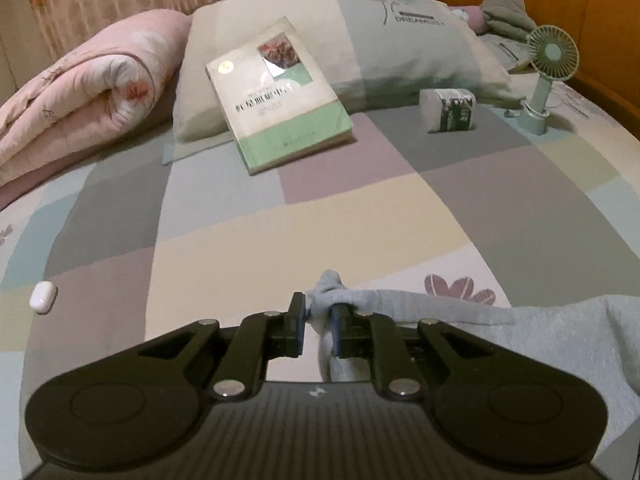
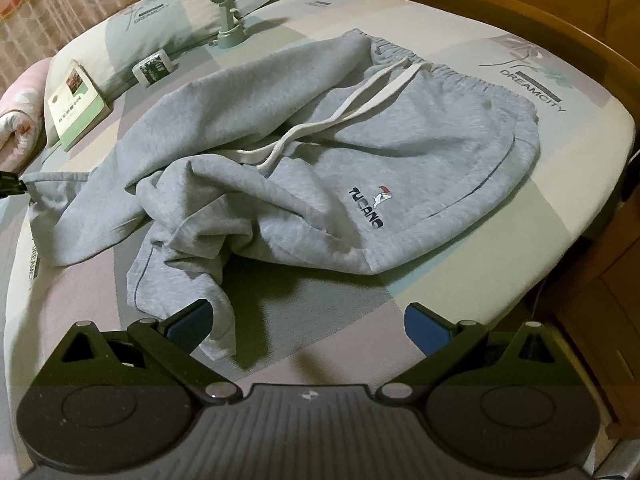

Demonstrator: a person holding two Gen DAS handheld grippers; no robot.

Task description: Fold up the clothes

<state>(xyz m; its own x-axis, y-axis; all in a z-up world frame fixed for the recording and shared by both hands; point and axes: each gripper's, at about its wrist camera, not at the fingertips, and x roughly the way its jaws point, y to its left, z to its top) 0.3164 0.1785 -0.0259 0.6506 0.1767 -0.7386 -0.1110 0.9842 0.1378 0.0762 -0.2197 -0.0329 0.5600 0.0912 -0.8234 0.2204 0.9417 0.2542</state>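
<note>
Fingers of the left gripper are clenched on a corner of the grey sweat shorts, and a small tuft of cloth stands up between the two pads. Fingers of the right gripper are spread wide and hold nothing; the left one of them touches, or nearly touches, the hem of the nearer leg.

The shorts lie crumpled on the bed, not flat and not folded. The waistband with its white drawstring is at the far side in the right wrist view, and the two legs come toward the camera and to the left. So the long axis runs from the far waistband to the near hems. The leg that goes to the left ends at the left gripper, seen at the left edge of that view. The other leg is bunched, and its hem lies just in front of the right gripper, a little to the left of the middle between its fingers.

As I judge it, the coming move turns on this hem: the right hand is the nearer one to it, and it needs only a small shift to the left and forward to take it.

A book, a tissue pack and a small fan stand near the pillow, well apart from the shorts.
</note>
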